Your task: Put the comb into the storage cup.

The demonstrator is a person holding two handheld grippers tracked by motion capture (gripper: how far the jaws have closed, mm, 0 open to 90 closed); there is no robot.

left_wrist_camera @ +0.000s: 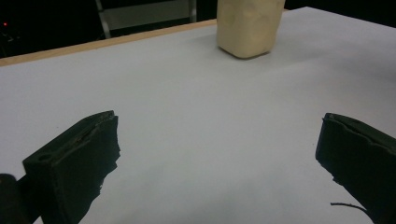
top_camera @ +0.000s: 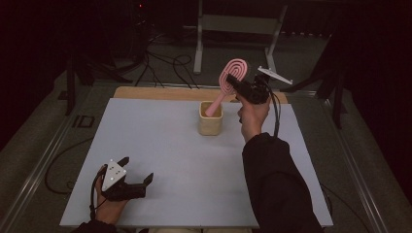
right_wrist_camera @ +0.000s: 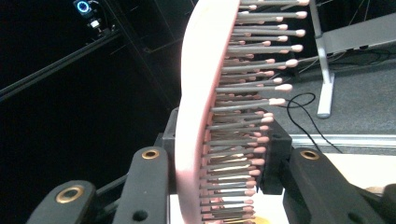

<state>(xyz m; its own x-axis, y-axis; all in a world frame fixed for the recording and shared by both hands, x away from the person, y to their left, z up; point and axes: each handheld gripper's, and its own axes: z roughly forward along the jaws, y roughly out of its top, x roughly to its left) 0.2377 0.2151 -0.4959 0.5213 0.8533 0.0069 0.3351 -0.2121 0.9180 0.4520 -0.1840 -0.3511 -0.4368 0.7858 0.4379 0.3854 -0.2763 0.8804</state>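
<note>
A pink hairbrush hangs tilted over the far middle of the table, head up, and my right gripper is shut on it just below the head. Its handle slants down to the left, and the lower end reaches into the mouth of a beige cup. In the right gripper view, the hairbrush shows edge-on with its bristles to the right, clamped in the right gripper. My left gripper rests open on the table's near left corner. The left gripper has nothing between its jaws, and the cup stands far ahead.
The white table top has a wooden strip along its far edge. Behind the table, a metal stand and black cables lie on the floor. A dark sleeve crosses the near right of the table.
</note>
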